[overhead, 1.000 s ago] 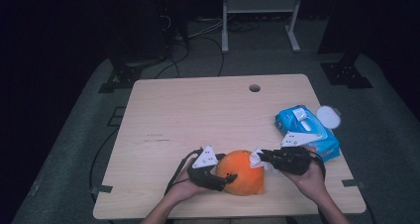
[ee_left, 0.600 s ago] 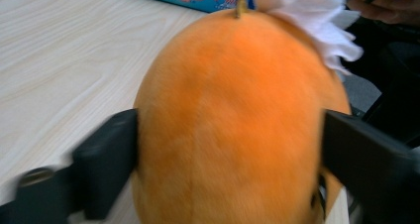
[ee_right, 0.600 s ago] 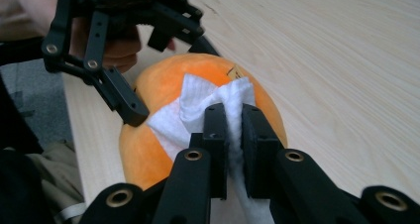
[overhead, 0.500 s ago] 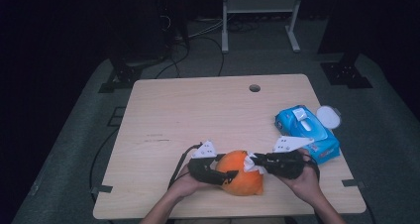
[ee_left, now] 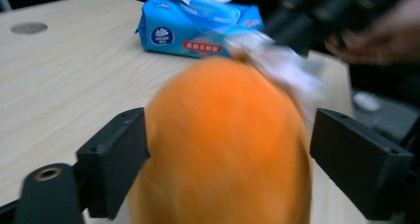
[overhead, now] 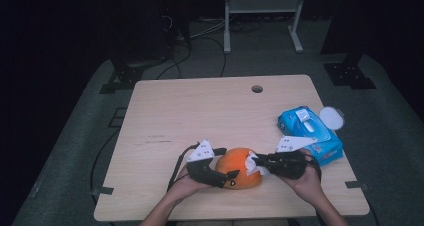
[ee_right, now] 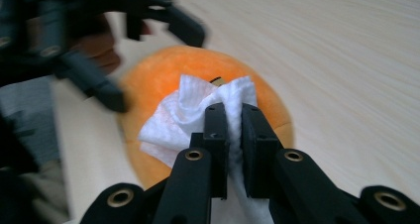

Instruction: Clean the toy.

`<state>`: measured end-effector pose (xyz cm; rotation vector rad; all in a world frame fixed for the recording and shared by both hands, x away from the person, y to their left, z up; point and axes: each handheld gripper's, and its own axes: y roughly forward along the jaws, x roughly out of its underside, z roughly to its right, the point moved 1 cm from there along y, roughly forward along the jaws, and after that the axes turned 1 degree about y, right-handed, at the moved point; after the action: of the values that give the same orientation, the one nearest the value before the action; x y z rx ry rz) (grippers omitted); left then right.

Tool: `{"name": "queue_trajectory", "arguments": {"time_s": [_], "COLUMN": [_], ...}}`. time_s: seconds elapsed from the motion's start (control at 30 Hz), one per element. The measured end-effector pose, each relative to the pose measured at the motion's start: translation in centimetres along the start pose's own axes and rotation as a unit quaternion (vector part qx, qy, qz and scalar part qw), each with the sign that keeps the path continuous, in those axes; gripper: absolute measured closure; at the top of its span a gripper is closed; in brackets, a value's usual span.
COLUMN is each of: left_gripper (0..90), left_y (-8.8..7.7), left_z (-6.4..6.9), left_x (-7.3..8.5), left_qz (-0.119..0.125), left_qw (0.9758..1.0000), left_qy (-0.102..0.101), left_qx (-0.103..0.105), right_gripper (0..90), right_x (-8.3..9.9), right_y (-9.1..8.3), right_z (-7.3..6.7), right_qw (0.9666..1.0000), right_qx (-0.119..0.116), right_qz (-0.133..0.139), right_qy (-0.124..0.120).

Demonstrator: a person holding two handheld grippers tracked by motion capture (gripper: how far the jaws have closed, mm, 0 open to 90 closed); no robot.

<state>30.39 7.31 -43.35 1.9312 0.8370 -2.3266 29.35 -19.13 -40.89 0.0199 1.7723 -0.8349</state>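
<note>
An orange plush toy (overhead: 239,173) lies near the front edge of the wooden table (overhead: 210,116). My left gripper (overhead: 226,179) reaches it from the left. In the left gripper view the blurred toy (ee_left: 223,149) sits between the two jaws of the left gripper (ee_left: 228,144). Those jaws have just been opening, and a thin gap shows at one of them. My right gripper (ee_right: 235,115) is shut on a crumpled white wipe (ee_right: 198,110) and holds it against the top of the toy (ee_right: 158,75). From above, the wipe (overhead: 254,164) lies on the toy's right side.
A blue pack of wet wipes (overhead: 310,133) lies at the table's right edge, its round white lid (overhead: 331,117) flipped open. A cable hole (overhead: 257,89) is near the far edge. A metal stand and cables are on the floor beyond.
The left gripper's jaws stand wider around the toy than half a second ago. The right gripper still presses the wipe on the toy and has barely shifted.
</note>
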Motion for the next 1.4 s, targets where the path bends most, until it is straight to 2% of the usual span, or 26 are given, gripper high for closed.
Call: {"name": "queue_trajectory", "arguments": {"time_s": [0.07,0.13,0.17,0.27,0.43,0.47,0.5,0.6,0.67,0.7,0.83,1.03,1.13,1.2,1.23,1.27,1.3,1.4], "left_gripper": [13.8,18.3,20.6,24.0,23.7,23.6,23.3,21.0,20.3,20.4,20.5,20.4,20.2,20.2,19.9,19.7,18.9,16.8], "left_y": [0.5,0.7,0.7,0.6,0.3,0.3,0.3,0.7,0.7,0.6,0.7,0.9,1.3,1.5,1.6,1.5,1.3,0.8], "left_z": [0.3,0.5,0.5,0.3,0.2,0.2,0.2,0.7,0.8,0.7,0.8,0.8,1.2,1.6,1.7,1.7,1.5,0.8], "left_x": [0.6,1.0,1.0,1.1,1.4,1.4,1.4,1.2,1.2,1.3,1.4,1.2,0.9,0.8,0.8,0.8,0.8,0.8], "left_qz": [-0.025,-0.026,-0.027,-0.028,-0.028,-0.026,-0.027,-0.031,-0.034,-0.032,-0.029,-0.025,-0.026,-0.022,-0.022,-0.024,-0.025,-0.019], "left_qw": [0.9995,0.9989,0.9987,0.9986,0.9985,0.9988,0.9989,0.9984,0.9981,0.9982,0.998,0.9984,0.9978,0.9974,0.9973,0.9972,0.9972,0.9983], "left_qy": [0.021,0.038,0.043,0.044,0.047,0.042,0.037,0.047,0.051,0.05,0.055,0.049,0.061,0.068,0.07,0.071,0.07,0.053], "left_qx": [-0.001,-0.007,-0.01,-0.006,0.0,0.001,0.002,0.002,0.001,0.003,0.005,0.004,0.004,0.006,0.004,0.005,0.009,0.017], "right_gripper": [81.6,81.4,81.4,81.5,81.2,81.3,81.3,81.4,81.5,81.5,81.3,81.3,81.3,81.2,81.1,81.0,81.0,81.0], "right_x": [-0.2,-0.5,-0.6,-0.4,0.5,0.7,0.8,0.2,-0.4,-0.4,-0.2,0.5,0.0,-0.7,-1.0,-1.1,-1.1,-0.6], "right_y": [0.3,0.5,0.4,-0.1,-1.4,-1.4,-1.4,-0.6,-0.2,-0.2,-0.6,-0.4,-0.7,-0.8,-0.7,-0.5,-0.3,-0.3], "right_z": [-1.2,-2.1,-2.1,-0.9,1.4,1.7,1.7,0.5,-0.4,-0.6,0.0,1.5,0.9,0.0,-0.4,-0.7,-0.8,-0.1], "right_qw": [0.9997,0.9991,0.9988,0.9997,0.9994,0.9995,0.9997,0.9999,0.9995,0.9994,1.0,0.9997,0.9998,0.9997,0.9996,0.9998,0.9998,0.9999], "right_qx": [-0.019,-0.003,0.006,0.004,0.032,0.03,0.023,0.011,0.019,0.02,0.001,-0.003,-0.004,-0.019,-0.023,-0.017,-0.011,-0.01], "right_qz": [-0.001,-0.008,-0.01,0.0,-0.008,-0.007,-0.005,-0.005,-0.011,-0.009,-0.002,-0.011,0.005,0.015,0.015,0.009,0.003,-0.001], "right_qy": [-0.014,-0.042,-0.048,-0.026,0.002,0.007,0.013,-0.001,-0.023,-0.025,-0.004,0.023,0.019,0.008,0.0,-0.009,-0.017,-0.01]}}
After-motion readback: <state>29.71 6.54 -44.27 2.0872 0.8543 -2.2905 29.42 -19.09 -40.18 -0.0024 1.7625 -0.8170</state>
